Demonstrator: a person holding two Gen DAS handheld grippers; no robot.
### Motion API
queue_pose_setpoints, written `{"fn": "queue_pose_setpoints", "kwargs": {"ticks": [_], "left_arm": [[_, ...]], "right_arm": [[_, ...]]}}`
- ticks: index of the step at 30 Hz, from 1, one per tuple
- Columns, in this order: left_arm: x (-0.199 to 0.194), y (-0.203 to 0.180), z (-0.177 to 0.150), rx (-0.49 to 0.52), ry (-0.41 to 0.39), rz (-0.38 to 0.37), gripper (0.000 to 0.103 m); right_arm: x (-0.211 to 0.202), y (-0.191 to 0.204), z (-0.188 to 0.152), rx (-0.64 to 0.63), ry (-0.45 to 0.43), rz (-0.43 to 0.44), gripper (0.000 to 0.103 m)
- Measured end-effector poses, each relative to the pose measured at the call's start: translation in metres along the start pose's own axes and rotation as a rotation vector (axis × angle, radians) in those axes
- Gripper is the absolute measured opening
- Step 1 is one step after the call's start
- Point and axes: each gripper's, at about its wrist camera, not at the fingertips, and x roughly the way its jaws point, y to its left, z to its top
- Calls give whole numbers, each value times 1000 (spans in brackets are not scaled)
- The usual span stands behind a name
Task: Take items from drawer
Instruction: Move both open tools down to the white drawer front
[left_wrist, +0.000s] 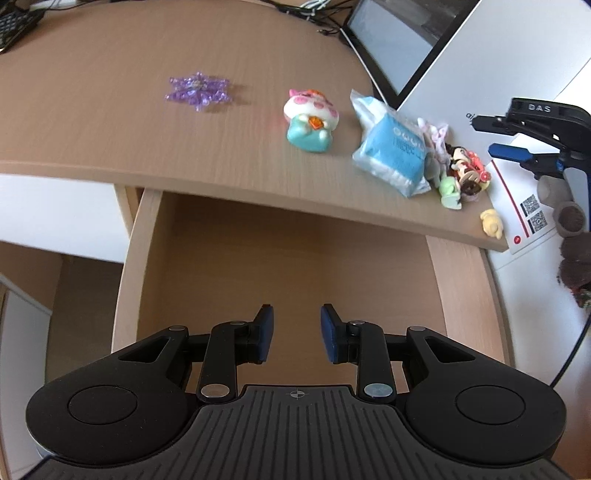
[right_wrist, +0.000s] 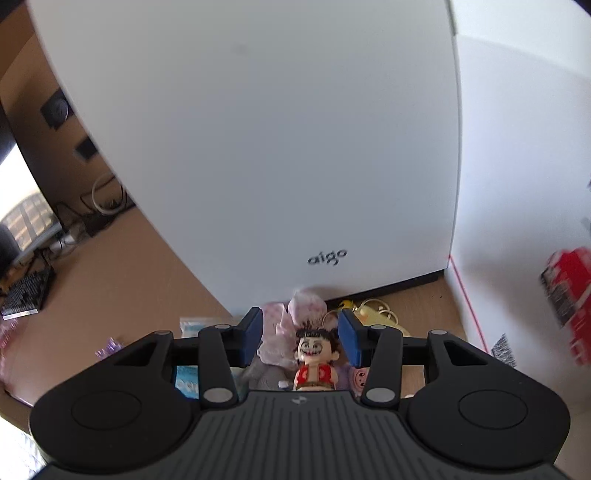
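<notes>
The left wrist camera looks steeply down into the open drawer (left_wrist: 288, 258), desk (left_wrist: 110, 122) beyond at twelve o'clock. The right wrist camera sits close to the white case (right_wrist: 258, 147). Both catch the doll figure (left_wrist: 467, 168) (right_wrist: 316, 360).

The white computer case (right_wrist: 280, 147) is showing the grey word "aigo" low on its side. The right gripper (left_wrist: 517, 136) is carrying "DAS" (raised letters on its black top).
</notes>
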Motion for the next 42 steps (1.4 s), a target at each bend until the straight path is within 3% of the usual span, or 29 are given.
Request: {"fn": "queue_pose_setpoints", "kwargs": {"ticks": [4, 9, 12, 14, 18, 21, 29, 33, 42], "left_arm": [[-4, 0, -15, -12, -11, 22, 31], [-15, -5, -37, 47, -24, 33, 31], [-26, -3, -49, 60, -54, 7, 31], [-36, 0, -56, 72, -82, -13, 31], [-59, 3, -74, 108, -137, -55, 31], [-80, 9, -98, 131, -147, -79, 31], [-104, 27, -159, 181, -90, -130, 31], [-105, 22, -175, 206, -98, -110, 31], [-84, -3, -190, 195, -117, -7, 31]], "right_arm": [[9, 11, -12, -31, -18, -7, 46], [14, 30, -37, -99, -23, -26, 47], [5, 42, -53, -135, -23, -23, 47], [-10, 45, -63, -153, -39, -8, 47], [-61, 46, -94, -196, -80, -20, 58], [-99, 51, -125, -221, -94, -66, 59], [-166, 53, -218, -123, -40, -132, 59], [-184, 43, -257, -71, 21, -144, 59], [-184, 22, -315, -120, 128, -188, 59]]}}
